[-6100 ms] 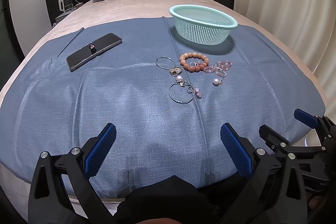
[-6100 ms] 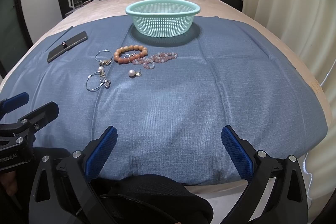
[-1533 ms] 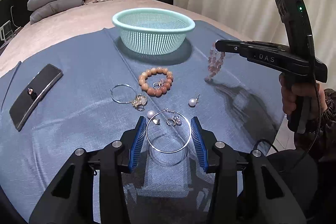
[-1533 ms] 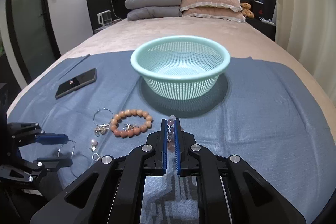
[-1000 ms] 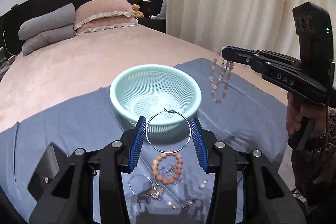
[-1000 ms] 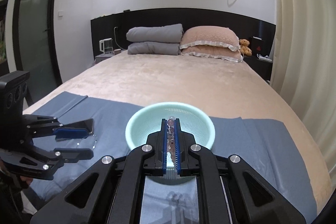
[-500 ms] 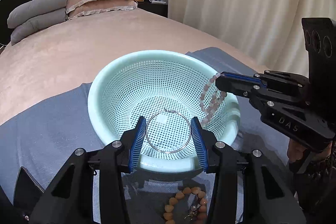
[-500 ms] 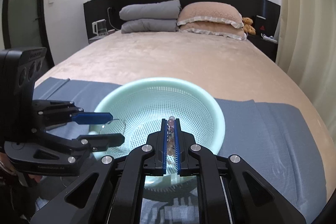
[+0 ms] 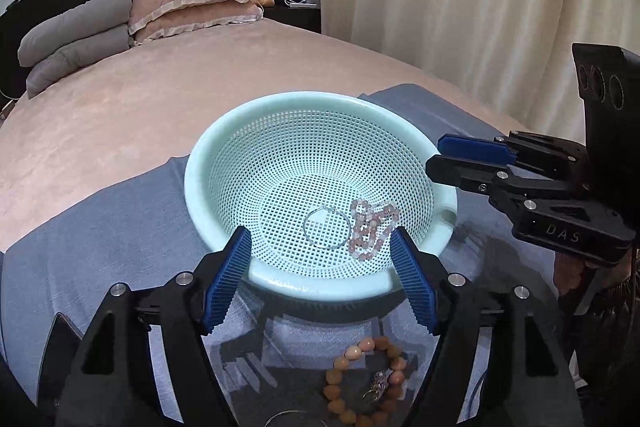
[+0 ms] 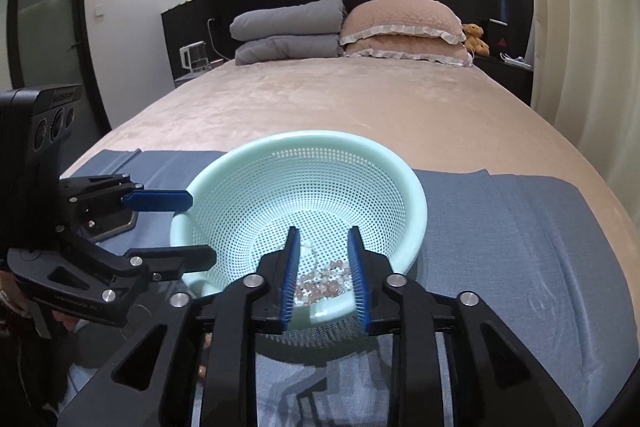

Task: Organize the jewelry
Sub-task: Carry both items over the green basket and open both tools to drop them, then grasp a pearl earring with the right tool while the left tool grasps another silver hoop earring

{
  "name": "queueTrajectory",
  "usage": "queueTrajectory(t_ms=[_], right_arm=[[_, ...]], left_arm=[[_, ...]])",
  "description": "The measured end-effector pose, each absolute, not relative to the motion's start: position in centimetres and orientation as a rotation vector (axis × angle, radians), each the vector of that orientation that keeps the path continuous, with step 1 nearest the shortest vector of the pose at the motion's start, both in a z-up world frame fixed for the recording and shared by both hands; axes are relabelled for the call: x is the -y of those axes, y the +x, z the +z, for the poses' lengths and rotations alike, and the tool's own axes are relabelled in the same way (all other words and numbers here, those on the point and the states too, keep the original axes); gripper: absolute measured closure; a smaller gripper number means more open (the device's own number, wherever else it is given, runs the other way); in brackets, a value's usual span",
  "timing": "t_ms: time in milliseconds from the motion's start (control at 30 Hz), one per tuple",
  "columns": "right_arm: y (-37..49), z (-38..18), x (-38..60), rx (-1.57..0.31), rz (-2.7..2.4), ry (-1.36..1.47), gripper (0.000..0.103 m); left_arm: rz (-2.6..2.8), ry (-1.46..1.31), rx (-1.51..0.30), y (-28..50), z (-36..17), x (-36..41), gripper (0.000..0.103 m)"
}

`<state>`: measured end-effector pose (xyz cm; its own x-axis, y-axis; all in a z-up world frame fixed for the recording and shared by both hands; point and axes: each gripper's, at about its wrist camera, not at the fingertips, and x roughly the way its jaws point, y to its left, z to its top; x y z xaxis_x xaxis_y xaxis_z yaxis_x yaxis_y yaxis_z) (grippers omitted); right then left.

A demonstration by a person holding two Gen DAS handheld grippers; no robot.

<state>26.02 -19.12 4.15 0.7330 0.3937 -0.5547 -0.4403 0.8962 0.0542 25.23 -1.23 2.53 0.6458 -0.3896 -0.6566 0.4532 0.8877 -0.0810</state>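
Holding 1 hoop (image 9: pixel 326 227), 1 bracelet (image 9: pixel 372 227), basket (image 9: pixel 224 147)

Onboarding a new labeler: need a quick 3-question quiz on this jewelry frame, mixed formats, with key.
1. True or false: the left gripper is shut on the silver hoop earring.
2. Multiple choice: where is the pink bead bracelet?
A. clamped in the right gripper
B. lying inside the mint basket, beside the hoop
C. on the blue cloth
3. Fill in: the orange bead bracelet lies on the ____, outside the basket.

Key
1. False: its jaws stand wide apart and the hoop lies on the basket floor.
2. B: the right gripper is open too, with nothing between its pads.
3. Blue cloth, on the near side of the basket.
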Motion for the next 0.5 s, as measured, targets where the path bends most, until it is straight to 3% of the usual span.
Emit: queueTrajectory(t_ms=[167, 233, 500], right_arm=[[22.6, 4.5, 19.3, -0.534, 0.549, -0.12, 0.05], [21.0, 4.3, 19.1, -0.521, 0.585, -0.152, 0.043], [16.3, 1.4, 17.2, -0.566, 0.693, -0.272, 0.036]], left_arm=[[-0.495, 0.124, -0.718, 22.7, 2.4, -0.9, 0.023], [-0.518, 0.137, -0.718, 21.4, 1.8, -1.5, 0.014], [-0.519, 0.191, -0.8, 17.6, -2.5, -2.7, 0.012]])
